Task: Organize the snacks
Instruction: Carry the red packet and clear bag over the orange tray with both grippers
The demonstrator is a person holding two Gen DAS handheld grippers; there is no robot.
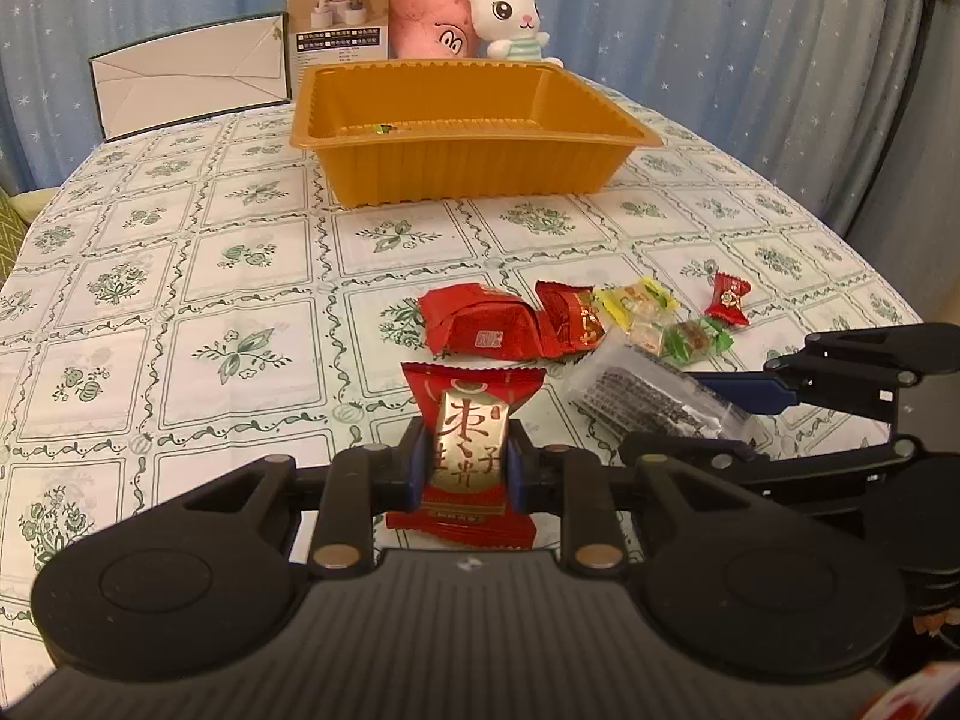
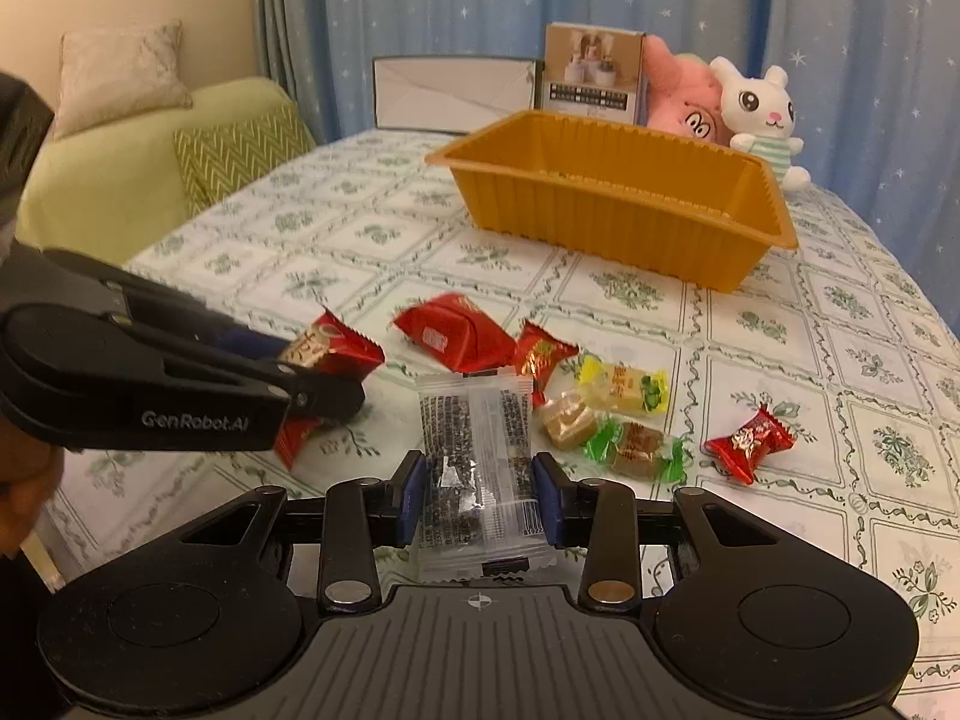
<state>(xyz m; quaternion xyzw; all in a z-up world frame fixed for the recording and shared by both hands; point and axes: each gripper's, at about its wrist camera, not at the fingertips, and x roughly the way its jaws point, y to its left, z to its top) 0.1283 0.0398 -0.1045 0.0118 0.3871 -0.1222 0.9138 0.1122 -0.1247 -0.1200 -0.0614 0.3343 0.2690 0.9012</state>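
Both tilted down over the worktop (image 1: pixel 180 276): left gripper (image 1: pixel 462 468) clamped on red candy (image 1: pixel 471 450), right gripper (image 2: pixel 480 495) pinching clear packet (image 2: pixel 477 468); loose sweets (image 2: pixel 624 414) ahead, tray (image 2: pixel 612 204) beyond

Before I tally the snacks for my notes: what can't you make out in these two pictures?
- Orange tray contents: in the left wrist view only a small speck shows over the near wall; in the right wrist view the wall hides the floor.
- Clear packet: print too small to read.
- Red and gold packet: its lower end sits behind the left gripper.
- Right gripper covers the clear packet's side edges.
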